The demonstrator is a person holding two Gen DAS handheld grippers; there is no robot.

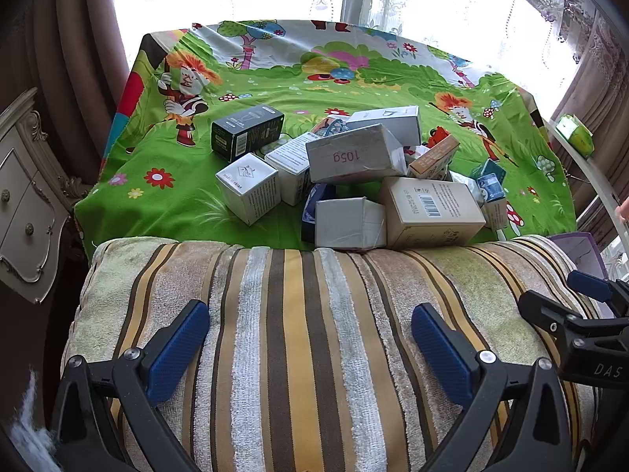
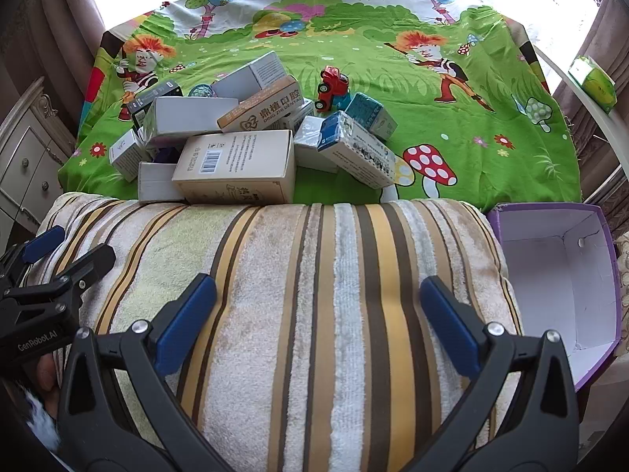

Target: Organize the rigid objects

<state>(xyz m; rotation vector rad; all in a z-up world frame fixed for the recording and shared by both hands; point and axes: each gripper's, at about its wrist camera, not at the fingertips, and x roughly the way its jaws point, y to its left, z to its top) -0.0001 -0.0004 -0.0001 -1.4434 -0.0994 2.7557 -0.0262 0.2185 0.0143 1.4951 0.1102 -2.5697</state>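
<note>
A jumbled heap of small cardboard boxes, plus a red toy truck, is piled on the cartoon-print green sheet over the table, just past a striped terry towel. An open purple cardboard box sits at the right. Both left tongs and right tongs are spread wide, nothing held. If a bottom box gets pulled, the leaning ones could probably be toppled. Curtained windows behind, a cream dresser at left.
</note>
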